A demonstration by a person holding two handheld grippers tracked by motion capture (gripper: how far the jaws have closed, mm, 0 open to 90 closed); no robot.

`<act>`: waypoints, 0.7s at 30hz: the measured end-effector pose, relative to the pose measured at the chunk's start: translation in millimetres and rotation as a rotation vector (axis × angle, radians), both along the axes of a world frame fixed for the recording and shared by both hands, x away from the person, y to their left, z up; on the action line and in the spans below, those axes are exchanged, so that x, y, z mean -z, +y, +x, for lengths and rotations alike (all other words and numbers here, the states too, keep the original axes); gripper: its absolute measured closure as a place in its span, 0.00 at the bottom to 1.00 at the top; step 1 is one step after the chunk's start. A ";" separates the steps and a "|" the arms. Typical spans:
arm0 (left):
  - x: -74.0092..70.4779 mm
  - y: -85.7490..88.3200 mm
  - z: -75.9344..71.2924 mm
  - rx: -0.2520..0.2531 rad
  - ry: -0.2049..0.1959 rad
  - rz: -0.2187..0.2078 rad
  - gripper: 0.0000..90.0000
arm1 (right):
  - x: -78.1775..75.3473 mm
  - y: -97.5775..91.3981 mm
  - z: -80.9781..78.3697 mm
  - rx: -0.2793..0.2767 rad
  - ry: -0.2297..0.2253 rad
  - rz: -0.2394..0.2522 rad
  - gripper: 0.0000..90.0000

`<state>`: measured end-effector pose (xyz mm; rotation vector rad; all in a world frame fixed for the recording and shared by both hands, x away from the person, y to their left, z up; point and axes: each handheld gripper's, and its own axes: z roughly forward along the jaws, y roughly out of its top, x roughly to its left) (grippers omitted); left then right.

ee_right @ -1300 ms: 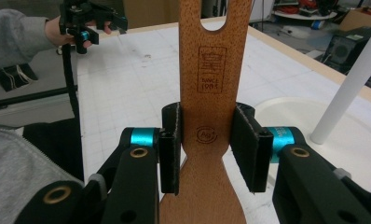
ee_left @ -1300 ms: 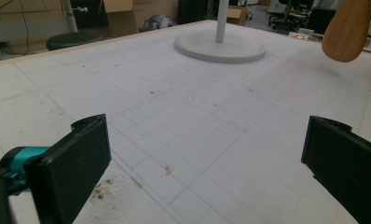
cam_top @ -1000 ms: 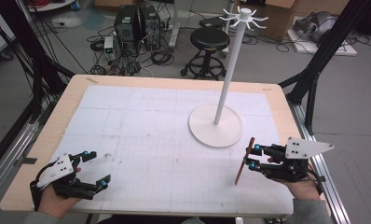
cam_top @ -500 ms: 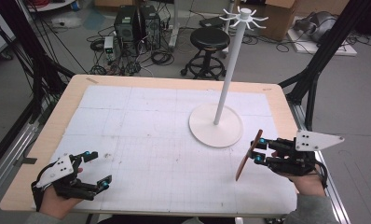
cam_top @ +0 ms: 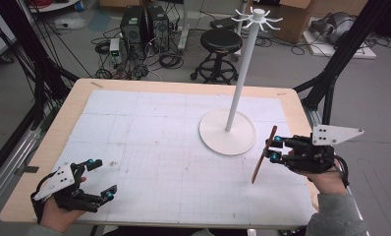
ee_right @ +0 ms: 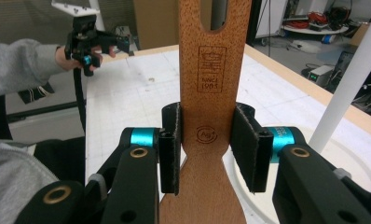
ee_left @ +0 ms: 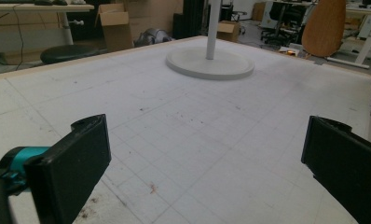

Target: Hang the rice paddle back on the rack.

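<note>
Right gripper view: wooden spatula (ee_right: 215,84) blade cut off.

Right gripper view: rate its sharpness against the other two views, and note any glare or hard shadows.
Right gripper view: the wooden spatula and its burned stamp are crisp between the right tongs; the room behind is softer. Left gripper view: the near left tongs blur slightly, while the white stand base is clear. High view: even light, no glare, only faint shadows on the table.

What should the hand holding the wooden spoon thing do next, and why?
Probably lift it toward the hooks atop the white stand. The right gripper grips the wooden spatula at its neck, and its handle has a hanging slot.
</note>
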<state>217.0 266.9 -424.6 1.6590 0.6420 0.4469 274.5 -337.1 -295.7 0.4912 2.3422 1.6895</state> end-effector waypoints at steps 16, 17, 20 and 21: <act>1.9 -1.2 -0.5 0.006 0.005 0.008 0.02 | -27.9 -6.8 28.5 0.086 -0.020 0.064 0.72; 2.0 -1.1 -0.5 0.005 0.006 0.009 0.02 | -30.4 -6.8 29.9 0.084 -0.014 0.067 0.72; 2.4 -1.0 -1.0 0.003 0.009 0.008 0.02 | -38.1 -5.7 34.8 0.081 -0.013 0.072 0.72; 2.5 -0.9 -1.3 0.001 0.009 0.007 0.02 | -40.6 -5.2 36.5 0.078 -0.012 0.073 0.72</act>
